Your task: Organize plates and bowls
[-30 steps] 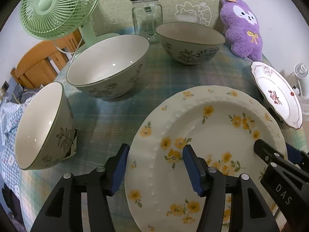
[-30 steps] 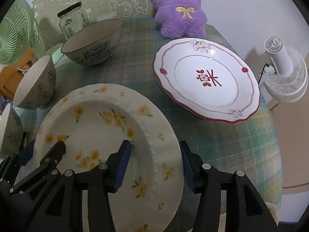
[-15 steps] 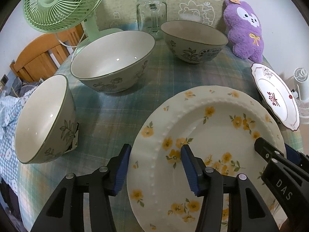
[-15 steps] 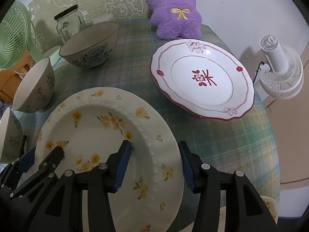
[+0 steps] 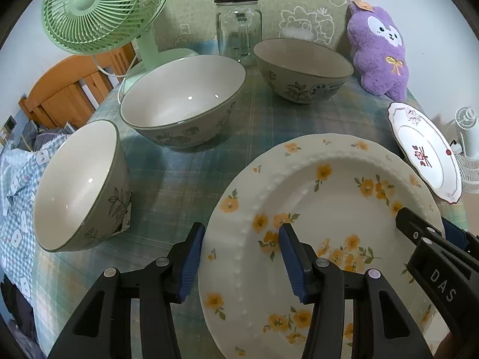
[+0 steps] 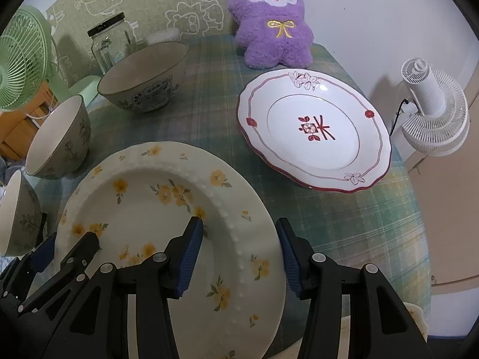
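Observation:
A cream plate with yellow flowers (image 5: 329, 197) lies near the table's front edge. My left gripper (image 5: 242, 254) straddles its left rim, one finger outside the edge and one on the inner slope, pads against it. At the opposite rim my right gripper (image 6: 239, 251) holds the same plate (image 6: 155, 209) the same way and shows in the left wrist view (image 5: 425, 230). A white plate with a red pattern (image 6: 314, 131) rests at the right. Three leaf-patterned bowls stand left and behind: near (image 5: 77, 185), middle (image 5: 179, 110), far (image 5: 302, 65).
At the back of the checked tablecloth (image 5: 263, 113) stand a green fan (image 5: 104, 6), a glass jar (image 5: 239, 27) and a purple plush toy (image 6: 272, 24). A white fan (image 6: 434, 113) stands beyond the right edge. A wooden chair (image 5: 69, 89) is at the left.
The left gripper's fingers have drawn slightly closer around the plate's rim. Both views have drifted a little. The plates and bowls lie where they were.

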### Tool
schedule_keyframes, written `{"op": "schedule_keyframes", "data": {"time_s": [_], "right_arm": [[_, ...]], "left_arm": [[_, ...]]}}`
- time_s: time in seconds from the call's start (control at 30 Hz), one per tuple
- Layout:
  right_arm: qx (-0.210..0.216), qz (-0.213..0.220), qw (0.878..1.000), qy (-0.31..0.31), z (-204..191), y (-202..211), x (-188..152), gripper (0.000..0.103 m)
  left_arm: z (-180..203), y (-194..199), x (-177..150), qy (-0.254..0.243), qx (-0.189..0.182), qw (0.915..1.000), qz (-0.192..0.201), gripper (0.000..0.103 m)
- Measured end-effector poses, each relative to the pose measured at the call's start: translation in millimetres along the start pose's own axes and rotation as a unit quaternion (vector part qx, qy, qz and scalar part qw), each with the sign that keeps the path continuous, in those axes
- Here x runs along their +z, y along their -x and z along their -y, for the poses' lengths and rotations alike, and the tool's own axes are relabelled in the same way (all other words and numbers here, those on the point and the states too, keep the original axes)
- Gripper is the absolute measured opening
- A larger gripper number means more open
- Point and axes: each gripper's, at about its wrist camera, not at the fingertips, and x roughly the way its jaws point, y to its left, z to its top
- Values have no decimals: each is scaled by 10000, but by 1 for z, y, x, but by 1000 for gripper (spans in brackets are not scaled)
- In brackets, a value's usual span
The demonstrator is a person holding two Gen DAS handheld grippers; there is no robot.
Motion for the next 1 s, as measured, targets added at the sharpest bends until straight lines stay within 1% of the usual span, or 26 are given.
{"op": "schedule_keyframes", "data": {"time_s": [0.57,1.0], "right_arm": [[-21,200,9998,-9,9,29,2,53],[-90,389,9990,-177,31,58,-4,53]], "left_arm": [[7,28,3,-54,12,9996,264,51],[24,57,-2,-156,-82,9987,480,51]]}}
